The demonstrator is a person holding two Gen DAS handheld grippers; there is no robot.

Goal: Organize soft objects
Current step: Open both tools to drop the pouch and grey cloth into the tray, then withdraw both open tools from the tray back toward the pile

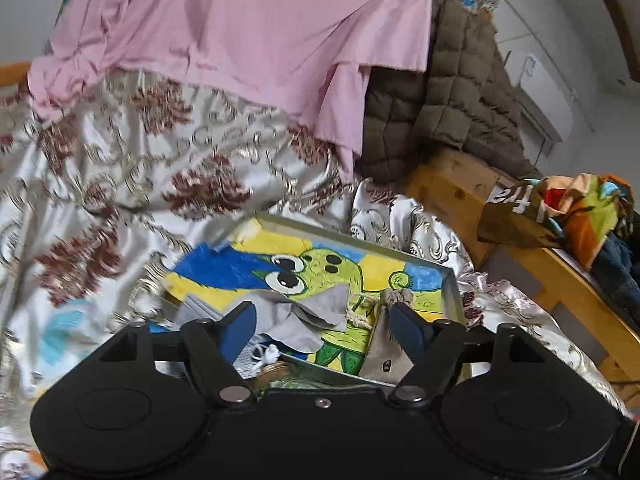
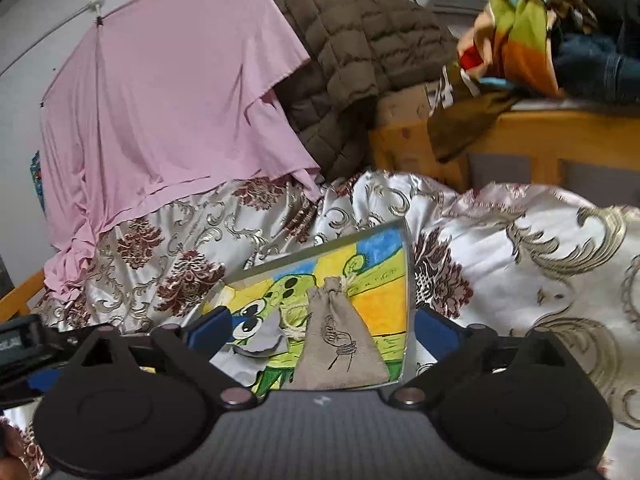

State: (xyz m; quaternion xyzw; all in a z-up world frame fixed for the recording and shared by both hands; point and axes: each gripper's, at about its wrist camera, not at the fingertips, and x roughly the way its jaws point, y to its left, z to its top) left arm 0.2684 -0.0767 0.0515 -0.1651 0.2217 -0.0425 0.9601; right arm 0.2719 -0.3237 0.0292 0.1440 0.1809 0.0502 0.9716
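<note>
A shallow metal box (image 1: 454, 284) (image 2: 406, 280) lined with a bright cartoon drawing lies on the bed. In it are a grey cloth (image 1: 308, 314) (image 2: 266, 338) and a beige drawstring pouch (image 2: 340, 344) (image 1: 386, 344) with a rope tie. My left gripper (image 1: 324, 326) is open, its blue-padded fingers on either side of the grey cloth, the right finger against the pouch. My right gripper (image 2: 320, 330) is open wide, just above the box, with the pouch between its fingers and not touched. My left gripper's body also shows at the left edge of the right wrist view.
A patterned satin bedspread (image 1: 120, 184) (image 2: 520, 264) covers the bed. A pink sheet (image 1: 240, 32) (image 2: 168, 100) hangs behind, beside a brown quilted jacket (image 1: 452, 92) (image 2: 360, 48). A wooden bed frame (image 1: 560, 276) (image 2: 540, 132) carries piled colourful clothes (image 1: 580, 208) (image 2: 520, 28).
</note>
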